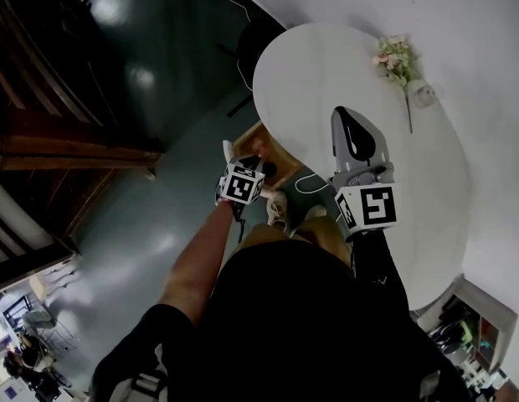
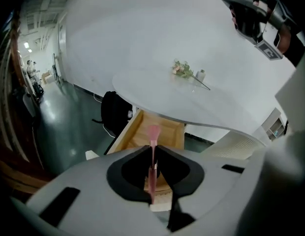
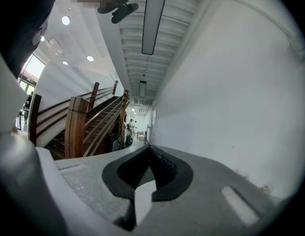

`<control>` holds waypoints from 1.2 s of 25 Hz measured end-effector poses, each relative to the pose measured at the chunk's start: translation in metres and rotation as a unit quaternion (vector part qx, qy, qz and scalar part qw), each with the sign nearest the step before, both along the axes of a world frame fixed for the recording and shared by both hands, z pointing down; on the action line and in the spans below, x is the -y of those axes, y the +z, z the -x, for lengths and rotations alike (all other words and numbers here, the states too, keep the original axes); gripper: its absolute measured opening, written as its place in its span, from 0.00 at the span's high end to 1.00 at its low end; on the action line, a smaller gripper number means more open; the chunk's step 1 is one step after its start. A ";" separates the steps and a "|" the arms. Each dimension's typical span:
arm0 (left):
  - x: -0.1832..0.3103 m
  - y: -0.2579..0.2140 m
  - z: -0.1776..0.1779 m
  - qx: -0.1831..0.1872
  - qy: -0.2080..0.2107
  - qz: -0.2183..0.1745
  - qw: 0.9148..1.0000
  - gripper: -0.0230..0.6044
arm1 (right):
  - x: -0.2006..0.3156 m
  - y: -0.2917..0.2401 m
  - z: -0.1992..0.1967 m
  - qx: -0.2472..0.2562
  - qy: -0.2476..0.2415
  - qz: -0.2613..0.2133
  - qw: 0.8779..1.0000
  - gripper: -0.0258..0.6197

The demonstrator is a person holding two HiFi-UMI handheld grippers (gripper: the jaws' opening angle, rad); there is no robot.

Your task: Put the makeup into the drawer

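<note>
White oval worktop (image 2: 157, 90) overhangs an open wooden drawer (image 2: 135, 132). Left claw (image 2: 152, 149) is clamped on a pink makeup stick (image 2: 153, 132), whose tip projects forward against the drawer; right claw (image 3: 150, 149) is closed and empty

Large indoor hall with wooden staircase (image 3: 78, 127) and glossy floor (image 1: 151, 82).

The drawer (image 2: 124, 134) stands pulled out from under the worktop (image 2: 157, 90). Its top is open toward the left tool (image 2: 153, 147), which hangs over it with a pink makeup stick (image 2: 153, 132) pinched in its jaws. The worktop's rim overhangs the drawer's far end and bars the way there, and wooden side walls bound the opening. A black object (image 2: 115, 113) stands on the floor just beside the drawer. A flower sprig (image 2: 184, 71) and a small white jar (image 2: 201, 74) lie toward the worktop's far side, well apart from the right tool (image 1: 347, 117), which is over bare surface.
</note>
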State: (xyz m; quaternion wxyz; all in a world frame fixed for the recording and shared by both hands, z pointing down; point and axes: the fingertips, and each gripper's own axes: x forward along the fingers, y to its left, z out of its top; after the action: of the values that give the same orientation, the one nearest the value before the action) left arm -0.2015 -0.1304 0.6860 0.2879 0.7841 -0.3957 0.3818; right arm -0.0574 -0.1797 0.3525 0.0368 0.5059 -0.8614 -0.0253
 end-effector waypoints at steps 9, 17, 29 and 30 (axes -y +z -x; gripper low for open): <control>0.009 -0.003 -0.003 -0.002 0.019 -0.036 0.999 0.73 | 0.000 0.002 0.003 -0.006 -0.001 -0.002 1.000 0.95; 0.002 0.001 -0.003 0.004 0.029 -0.028 0.999 0.73 | 0.001 0.004 0.005 -0.008 0.001 0.000 1.000 0.95; 0.020 -0.042 -0.010 -0.008 0.037 -0.086 0.996 0.73 | 0.003 0.004 0.006 -0.009 0.005 -0.001 1.000 0.95; 0.028 -0.056 -0.014 -0.014 0.039 -0.103 0.994 0.73 | 0.003 0.004 0.005 -0.009 0.006 -0.002 1.000 0.95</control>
State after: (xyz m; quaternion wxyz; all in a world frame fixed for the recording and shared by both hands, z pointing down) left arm -0.1880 -0.1581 0.6299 0.1960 0.8297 -0.3981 0.3387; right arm -0.0626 -0.1827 0.3561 0.0433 0.5106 -0.8582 -0.0310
